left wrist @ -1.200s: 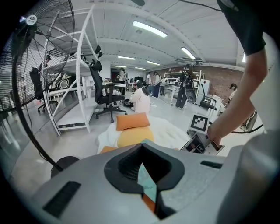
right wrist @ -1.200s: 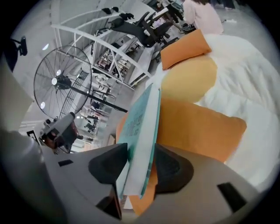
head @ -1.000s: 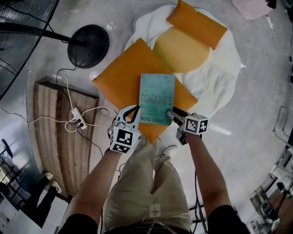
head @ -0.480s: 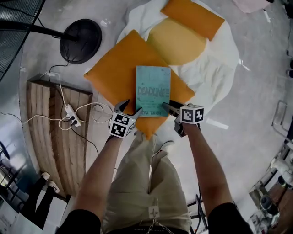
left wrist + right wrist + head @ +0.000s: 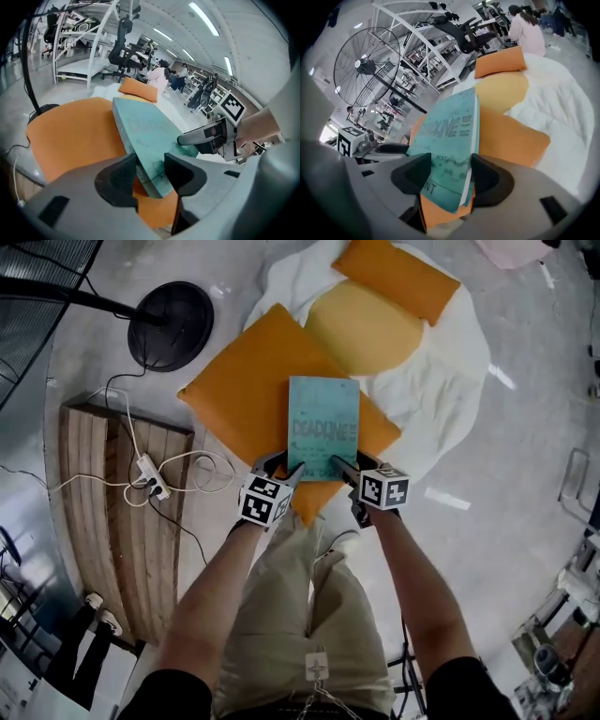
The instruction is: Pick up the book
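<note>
A teal book (image 5: 323, 423) lies on a large orange cushion (image 5: 248, 395), its near end toward me. My left gripper (image 5: 284, 467) sits at the book's near left corner. In the left gripper view that corner of the book (image 5: 145, 126) pokes between the jaws, which are closing, and I see no firm clamp. My right gripper (image 5: 345, 468) is at the near right corner. In the right gripper view the book (image 5: 452, 129) stands between the jaws, which are opening, with its page edge by the right pad.
White bedding (image 5: 441, 381) lies beyond, with a yellow cushion (image 5: 366, 329) and a second orange cushion (image 5: 398, 277) on it. A black fan base (image 5: 172, 324) stands at the far left. A wooden pallet (image 5: 112, 512) and a power strip (image 5: 150, 479) with cables lie left.
My left gripper has dropped and slid right from beside the book onto its near left corner, with its jaws spread. My right gripper has stayed at the near right corner.
</note>
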A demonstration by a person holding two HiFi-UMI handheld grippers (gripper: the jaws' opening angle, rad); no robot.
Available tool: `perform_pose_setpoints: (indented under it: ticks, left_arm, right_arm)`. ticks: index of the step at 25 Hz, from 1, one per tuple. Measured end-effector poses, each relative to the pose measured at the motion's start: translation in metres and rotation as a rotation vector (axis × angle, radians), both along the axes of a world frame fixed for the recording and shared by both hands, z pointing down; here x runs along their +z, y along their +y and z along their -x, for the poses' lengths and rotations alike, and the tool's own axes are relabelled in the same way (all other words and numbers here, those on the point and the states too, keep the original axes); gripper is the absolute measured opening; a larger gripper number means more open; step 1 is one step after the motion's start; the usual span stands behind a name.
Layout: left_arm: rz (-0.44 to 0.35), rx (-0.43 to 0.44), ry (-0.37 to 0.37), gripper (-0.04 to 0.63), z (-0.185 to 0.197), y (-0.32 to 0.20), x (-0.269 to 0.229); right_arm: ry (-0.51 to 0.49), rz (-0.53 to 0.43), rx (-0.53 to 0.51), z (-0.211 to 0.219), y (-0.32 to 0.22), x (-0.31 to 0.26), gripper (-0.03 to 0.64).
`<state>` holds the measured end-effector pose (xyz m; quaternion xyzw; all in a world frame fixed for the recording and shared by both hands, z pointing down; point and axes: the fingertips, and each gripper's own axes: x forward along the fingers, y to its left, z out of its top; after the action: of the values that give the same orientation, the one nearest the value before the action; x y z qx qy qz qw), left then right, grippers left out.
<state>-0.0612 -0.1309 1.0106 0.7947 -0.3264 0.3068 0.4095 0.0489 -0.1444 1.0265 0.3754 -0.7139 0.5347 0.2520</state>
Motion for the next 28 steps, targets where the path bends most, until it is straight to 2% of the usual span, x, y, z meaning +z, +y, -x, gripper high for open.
perform_pose_setpoints:
  ticks: [4,8,20,28]
  left_arm:
    - [-0.057,-0.005,-0.006,0.173,-0.016,0.004,-0.031]
    - [-0.147,0.002,0.002,0.173,-0.033,0.004,-0.086]
    - [-0.464,0.025,-0.017,0.175,-0.076,0.008,-0.303]
    - [-0.588,-0.001,0.0,0.175,-0.086,0.038,-0.443]
  right_arm:
    - [0.022,-0.07,0.025,-0.016,0.003,-0.034,0.264]
    - [0.011,-0.148,0.031,-0.034,0.002,-0.089,0.262]
    - [0.011,-0.403,0.051,-0.075,0.007,-0.301,0.262]
    - [0.013,-0.546,0.071,-0.086,0.039,-0.443,0.262]
